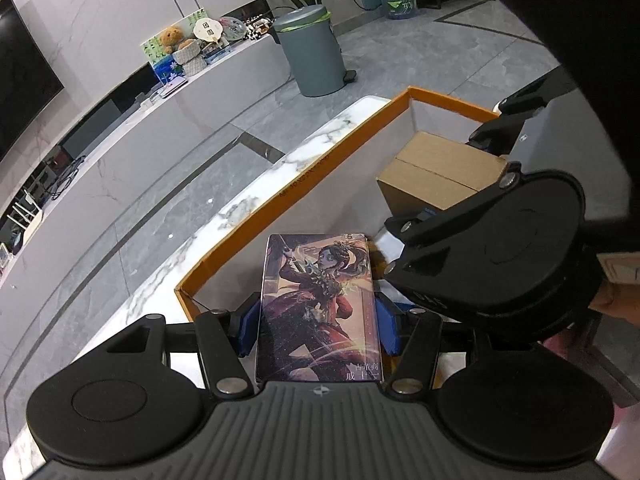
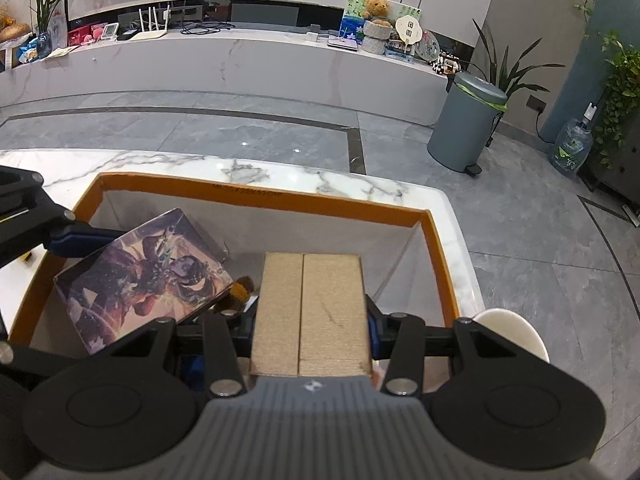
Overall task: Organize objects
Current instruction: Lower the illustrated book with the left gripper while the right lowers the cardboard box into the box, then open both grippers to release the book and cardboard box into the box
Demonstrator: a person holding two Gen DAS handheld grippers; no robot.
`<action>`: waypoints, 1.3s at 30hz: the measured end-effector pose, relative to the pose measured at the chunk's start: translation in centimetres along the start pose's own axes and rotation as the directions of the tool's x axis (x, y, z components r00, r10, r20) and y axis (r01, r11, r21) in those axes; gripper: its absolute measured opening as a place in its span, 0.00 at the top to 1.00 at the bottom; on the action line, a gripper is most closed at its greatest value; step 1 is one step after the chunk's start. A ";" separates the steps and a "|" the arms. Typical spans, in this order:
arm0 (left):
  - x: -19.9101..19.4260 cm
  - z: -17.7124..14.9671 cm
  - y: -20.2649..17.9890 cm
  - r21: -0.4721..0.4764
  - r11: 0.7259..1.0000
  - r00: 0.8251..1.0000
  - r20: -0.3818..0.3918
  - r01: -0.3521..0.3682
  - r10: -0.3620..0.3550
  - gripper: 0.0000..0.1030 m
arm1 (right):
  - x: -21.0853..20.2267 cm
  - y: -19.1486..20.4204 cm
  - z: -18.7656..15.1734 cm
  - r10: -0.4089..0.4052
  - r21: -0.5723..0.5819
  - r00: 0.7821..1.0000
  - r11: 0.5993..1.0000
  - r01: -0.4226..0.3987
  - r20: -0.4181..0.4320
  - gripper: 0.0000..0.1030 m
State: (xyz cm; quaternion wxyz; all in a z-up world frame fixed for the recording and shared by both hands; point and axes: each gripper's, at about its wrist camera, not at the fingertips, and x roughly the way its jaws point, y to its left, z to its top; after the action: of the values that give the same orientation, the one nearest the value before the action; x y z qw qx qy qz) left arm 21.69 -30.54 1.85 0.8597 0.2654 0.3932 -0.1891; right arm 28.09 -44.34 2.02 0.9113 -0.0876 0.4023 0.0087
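Blue pads [image 1: 249, 330] line the 2 fingers of the left gripper [image 1: 318, 328], which are pinched on the long sides of an art box [image 1: 320, 308] printed with a red-clad figure. From the right wrist view the same art box [image 2: 144, 276] hangs tilted over the left part of the bin [image 2: 256, 197], with one blue finger of the left gripper [image 2: 80, 240] against its far edge.

The right gripper [image 2: 310, 332] is clamped on a carton [image 2: 312, 312] of plain brown cardboard with a seam down the middle of its top. Its blue pads [image 2: 372, 330] press the carton's 2 sides, and the carton sits over the right part of the bin. In the left wrist view the carton [image 1: 436, 176] shows beyond the black body of the right gripper [image 1: 496, 248], inside the bin [image 1: 312, 172].

Between the 2 boxes, low in the bin, lies a small brown furry thing [image 2: 240, 290]; what it is cannot be told.

The bin has an orange rim and pale inner walls, and it stands on a white marble table [image 2: 280, 170]. Past the table is grey tile floor, with a grey pedal bin [image 2: 464, 128] near a water jug [image 2: 572, 152]. A long marble ledge [image 2: 240, 60] along the wall carries a teddy bear [image 2: 376, 8].
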 end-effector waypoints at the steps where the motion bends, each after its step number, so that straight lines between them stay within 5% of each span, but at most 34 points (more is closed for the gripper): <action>1: 0.2 0.1 0.1 0.000 1.000 1.000 -0.006 -0.003 0.003 0.36 | 0.2 0.0 0.1 -0.002 0.001 1.000 1.000 0.002 -0.003 0.54; 18: 1.7 -0.3 -0.1 -0.019 0.999 0.999 -0.044 0.027 -0.027 0.33 | 3.2 0.2 0.5 -0.005 0.001 0.999 1.000 0.005 -0.052 0.54; 32: 0.4 -0.3 0.3 -0.084 0.993 0.996 -0.024 0.079 -0.081 0.14 | 3.1 0.2 0.2 -0.002 0.020 0.997 1.000 0.004 -0.074 0.50; 39: -1.0 -0.1 0.3 -0.084 0.994 0.997 -0.015 0.070 -0.071 0.14 | 1.5 0.5 0.5 -0.005 0.014 0.999 1.000 0.006 -0.051 0.49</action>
State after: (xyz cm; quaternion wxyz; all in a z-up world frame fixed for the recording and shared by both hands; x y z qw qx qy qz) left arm 21.18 -30.09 2.65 0.8594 0.2168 0.4175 -0.2003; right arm 29.42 -43.81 1.23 0.9013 -0.0824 0.4253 0.0012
